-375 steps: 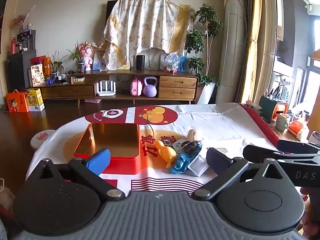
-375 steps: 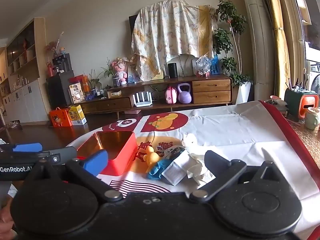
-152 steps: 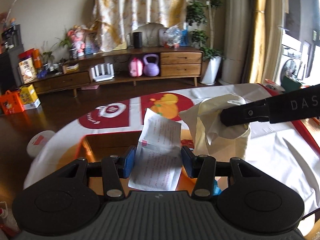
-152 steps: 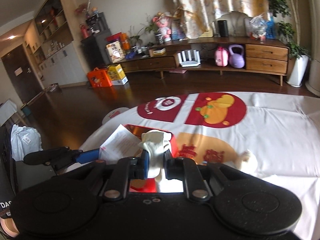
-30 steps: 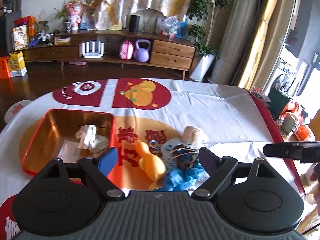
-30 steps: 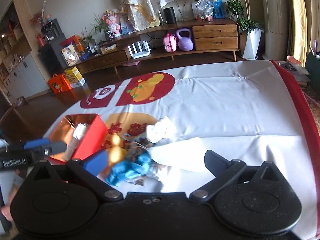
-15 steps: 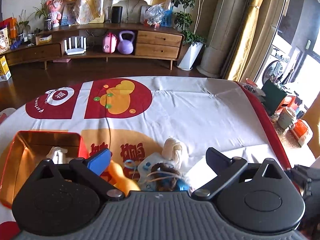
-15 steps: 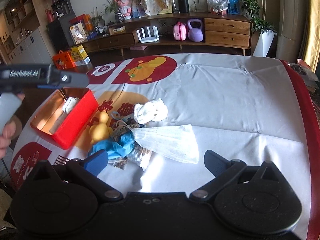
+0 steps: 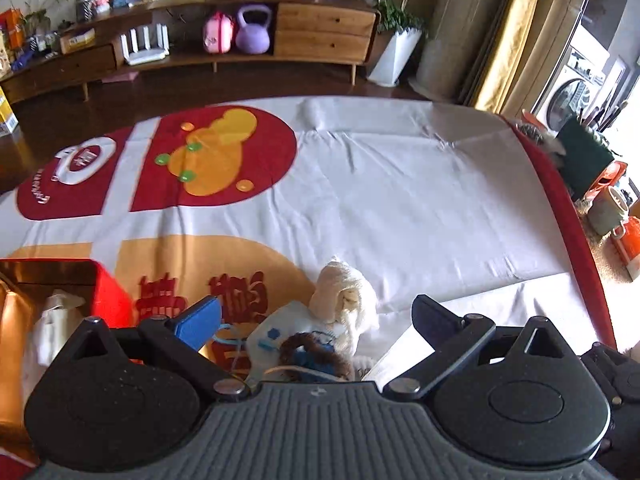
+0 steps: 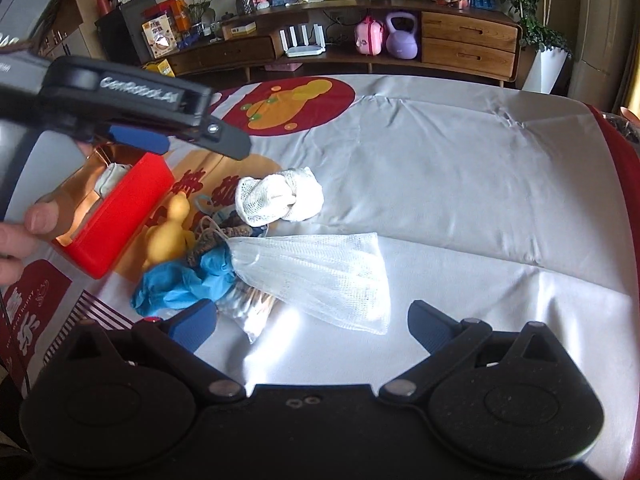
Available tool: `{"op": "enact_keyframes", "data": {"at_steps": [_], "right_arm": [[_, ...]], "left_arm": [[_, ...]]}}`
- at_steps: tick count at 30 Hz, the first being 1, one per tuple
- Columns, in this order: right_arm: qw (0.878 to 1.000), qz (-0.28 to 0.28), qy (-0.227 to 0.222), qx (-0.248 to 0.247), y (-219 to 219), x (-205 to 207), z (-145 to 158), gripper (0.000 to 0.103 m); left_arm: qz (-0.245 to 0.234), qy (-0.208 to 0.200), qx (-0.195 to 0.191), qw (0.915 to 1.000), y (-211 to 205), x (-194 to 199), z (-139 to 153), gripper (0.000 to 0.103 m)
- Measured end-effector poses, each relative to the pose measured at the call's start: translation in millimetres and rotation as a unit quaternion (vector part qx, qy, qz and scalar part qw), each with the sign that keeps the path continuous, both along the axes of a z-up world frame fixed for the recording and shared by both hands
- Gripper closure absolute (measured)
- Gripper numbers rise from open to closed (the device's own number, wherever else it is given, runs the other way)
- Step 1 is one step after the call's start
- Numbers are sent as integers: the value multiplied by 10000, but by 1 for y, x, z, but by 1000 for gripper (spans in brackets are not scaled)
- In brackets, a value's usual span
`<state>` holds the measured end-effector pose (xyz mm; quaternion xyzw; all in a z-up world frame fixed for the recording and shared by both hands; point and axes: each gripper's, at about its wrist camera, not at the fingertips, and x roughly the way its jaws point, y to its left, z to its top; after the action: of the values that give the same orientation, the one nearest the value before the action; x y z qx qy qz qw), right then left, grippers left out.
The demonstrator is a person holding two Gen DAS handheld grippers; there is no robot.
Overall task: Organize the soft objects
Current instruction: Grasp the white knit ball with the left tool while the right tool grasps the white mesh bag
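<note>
Right wrist view showed both grippers point(image 10: 312, 322) gaping empty; grabbing the mesh bag point(image 10: 316, 276) at 12 o'clock could drag the tangled glove point(image 10: 180, 284).

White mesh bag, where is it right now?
In the right wrist view the flat white mesh bag lies on the tablecloth, right of the crumpled blue glove, nearer the camera than the balled white sock.

Daylight enters from the window point(image 9: 576, 80) at the upper right of the left wrist view, leaving bright patches on the white cloth point(image 10: 460, 184) low in the frame. Fisheye bending curves the edges. The left claw point(image 10: 200, 136) looks motion-blurred.
</note>
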<state>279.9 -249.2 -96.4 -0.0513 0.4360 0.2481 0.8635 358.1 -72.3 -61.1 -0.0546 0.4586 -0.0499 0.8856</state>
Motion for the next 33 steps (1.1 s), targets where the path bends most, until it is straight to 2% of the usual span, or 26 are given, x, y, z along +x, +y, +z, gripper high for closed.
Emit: {"op": "enact_keyframes", "data": {"at_steps": [5,18,26,28,31,33], "right_arm": [[9998,57,62,-169,1,11,-13,2],[9995,14,222,-223,4,30,-41,11],[9995,-74,219,-211,5,36,-47,35],[9995,-131,242,-178,2,37,-48,48],[9993,-226,244,-142,-1,37,-48,59],[9993,-260,233,-114,-2,37,-47,67]], "left_arm": [[-20,185,-81,9998,-10,20,-16,1],[-249,438,144,9986,-39,51,-57,1],[-328,450,200,9983,-40,54,-70,2],[-299,389,166,9987,-39,52,-69,2],[-289,329,111,9990,-38,51,-67,3],[-274,329,94,9990,-38,51,-66,9]]}}
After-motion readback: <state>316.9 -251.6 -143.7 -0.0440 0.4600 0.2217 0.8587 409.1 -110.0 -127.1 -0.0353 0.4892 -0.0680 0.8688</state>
